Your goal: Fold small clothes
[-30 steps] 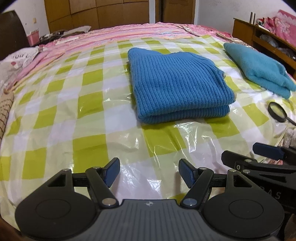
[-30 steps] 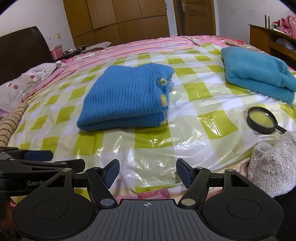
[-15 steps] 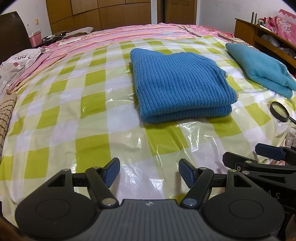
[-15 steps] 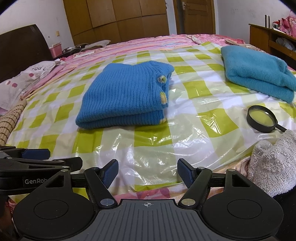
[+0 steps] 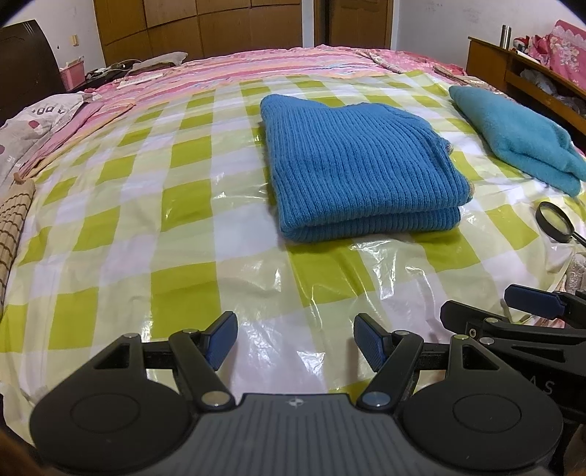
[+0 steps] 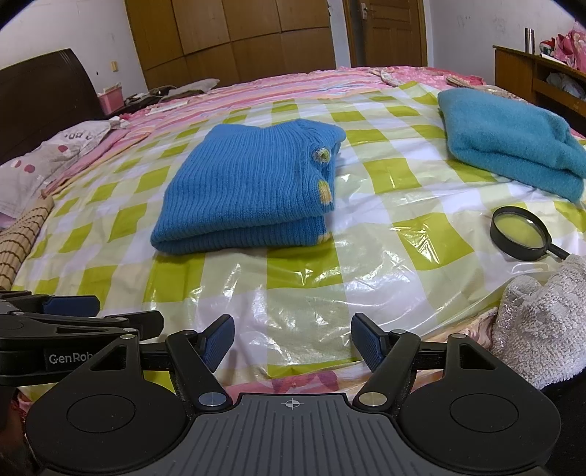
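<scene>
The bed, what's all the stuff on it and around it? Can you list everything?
knitted sweater: one, bright blue, folded, middle of the checked sheet
fluffy garment: one, teal, folded, far right of the sheet
magnifying glass: one, black rim, right side, nearer than the teal garment
towel: one, whitish, near right edge
plastic sheet: one, green and white checks, covering the bed
bedspread: one, pink striped, beyond the sheet
pillow: one, pale with red spots, left
wardrobe: one, brown wood, back wall
left hand-held gripper: one, black with blue pads, open, empty
right hand-held gripper: one, same colours, open, empty
</scene>
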The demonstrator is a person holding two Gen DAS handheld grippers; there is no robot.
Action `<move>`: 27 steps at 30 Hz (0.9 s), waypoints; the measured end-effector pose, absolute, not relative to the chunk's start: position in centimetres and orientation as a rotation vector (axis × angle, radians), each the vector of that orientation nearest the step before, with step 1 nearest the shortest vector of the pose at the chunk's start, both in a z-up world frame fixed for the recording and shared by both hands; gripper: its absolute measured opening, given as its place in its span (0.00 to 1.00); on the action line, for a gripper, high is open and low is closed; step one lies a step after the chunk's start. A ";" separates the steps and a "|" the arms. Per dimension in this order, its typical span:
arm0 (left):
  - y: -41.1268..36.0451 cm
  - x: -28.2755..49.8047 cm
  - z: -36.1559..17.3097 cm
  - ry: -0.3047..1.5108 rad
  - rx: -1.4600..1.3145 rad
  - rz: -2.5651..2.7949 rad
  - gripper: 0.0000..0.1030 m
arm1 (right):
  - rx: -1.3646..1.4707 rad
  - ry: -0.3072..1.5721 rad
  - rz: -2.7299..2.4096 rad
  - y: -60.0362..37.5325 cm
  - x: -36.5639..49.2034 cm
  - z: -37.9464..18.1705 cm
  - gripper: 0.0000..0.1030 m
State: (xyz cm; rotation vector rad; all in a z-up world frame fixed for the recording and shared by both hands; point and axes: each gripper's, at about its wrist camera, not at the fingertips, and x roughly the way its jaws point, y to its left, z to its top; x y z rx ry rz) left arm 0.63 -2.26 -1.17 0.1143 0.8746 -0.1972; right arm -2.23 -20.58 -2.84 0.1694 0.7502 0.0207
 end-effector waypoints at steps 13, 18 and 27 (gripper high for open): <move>-2.2 0.6 -1.1 0.876 0.108 -0.195 0.72 | 0.168 0.749 0.021 -20.6 -2.2 -2.8 0.69; -2.2 0.5 -1.2 0.874 0.109 -0.194 0.72 | 0.168 0.749 0.021 -20.5 -2.2 -2.8 0.70; -2.1 0.5 -1.2 0.877 0.103 -0.196 0.72 | 0.168 0.750 0.022 -20.5 -2.2 -2.8 0.70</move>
